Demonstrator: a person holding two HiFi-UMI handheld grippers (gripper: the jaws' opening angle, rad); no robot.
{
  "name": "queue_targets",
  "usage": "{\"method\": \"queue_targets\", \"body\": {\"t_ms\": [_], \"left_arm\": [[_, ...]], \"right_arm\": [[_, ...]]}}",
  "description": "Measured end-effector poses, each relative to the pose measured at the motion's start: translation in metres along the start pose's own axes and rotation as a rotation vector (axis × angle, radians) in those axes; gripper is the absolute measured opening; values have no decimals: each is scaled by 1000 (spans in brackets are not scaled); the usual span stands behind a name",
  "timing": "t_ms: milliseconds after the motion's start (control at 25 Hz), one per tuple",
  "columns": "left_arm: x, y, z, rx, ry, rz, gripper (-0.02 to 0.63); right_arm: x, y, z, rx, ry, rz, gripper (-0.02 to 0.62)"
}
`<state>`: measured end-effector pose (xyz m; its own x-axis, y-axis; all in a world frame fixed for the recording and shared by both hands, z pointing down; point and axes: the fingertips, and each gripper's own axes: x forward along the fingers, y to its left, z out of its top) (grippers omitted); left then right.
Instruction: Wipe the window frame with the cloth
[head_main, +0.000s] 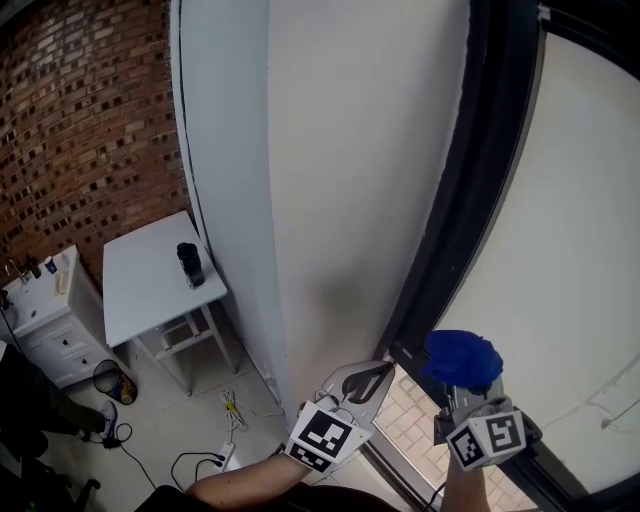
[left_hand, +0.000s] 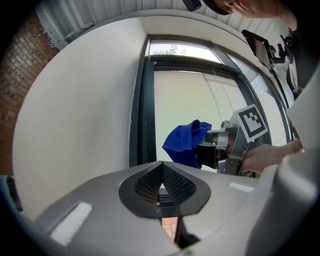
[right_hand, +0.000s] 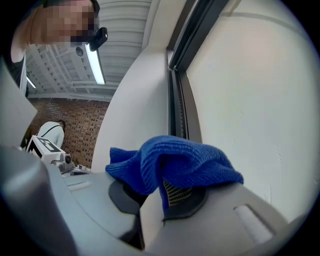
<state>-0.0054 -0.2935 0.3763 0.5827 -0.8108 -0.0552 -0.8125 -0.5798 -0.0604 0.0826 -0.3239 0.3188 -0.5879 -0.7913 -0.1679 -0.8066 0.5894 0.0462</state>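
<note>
A blue knitted cloth (head_main: 462, 358) (right_hand: 172, 162) (left_hand: 186, 141) is bunched over the tips of my right gripper (head_main: 463, 392) (right_hand: 162, 197), which is shut on it low in the head view, just right of the dark window frame (head_main: 470, 190) (right_hand: 179, 107) (left_hand: 141, 115). The cloth hangs in front of the pale glass (head_main: 570, 260), a short way off the frame. My left gripper (head_main: 358, 388) (left_hand: 161, 184) is shut with nothing in it, beside the white wall (head_main: 350, 180), left of the frame's foot.
A white side table (head_main: 150, 280) carries a dark cup (head_main: 190, 264) against a brick wall (head_main: 85, 130). A white cabinet (head_main: 45, 320) stands further left. Cables and a power strip (head_main: 225, 450) lie on the floor. Brick paving (head_main: 405, 420) shows under the frame.
</note>
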Motion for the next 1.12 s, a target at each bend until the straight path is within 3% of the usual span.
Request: {"method": "queue_targets", "body": {"t_ms": [400, 840, 1120], "left_arm": [[14, 9, 18, 13, -20, -88, -6], [20, 14, 17, 5, -4, -125, -6], [26, 10, 15, 2, -3, -152, -6]], "right_arm": [[61, -3, 26, -78, -4, -52, 52], [118, -14, 39, -97, 43, -114, 52], [128, -30, 21, -102, 85, -156, 52]]}}
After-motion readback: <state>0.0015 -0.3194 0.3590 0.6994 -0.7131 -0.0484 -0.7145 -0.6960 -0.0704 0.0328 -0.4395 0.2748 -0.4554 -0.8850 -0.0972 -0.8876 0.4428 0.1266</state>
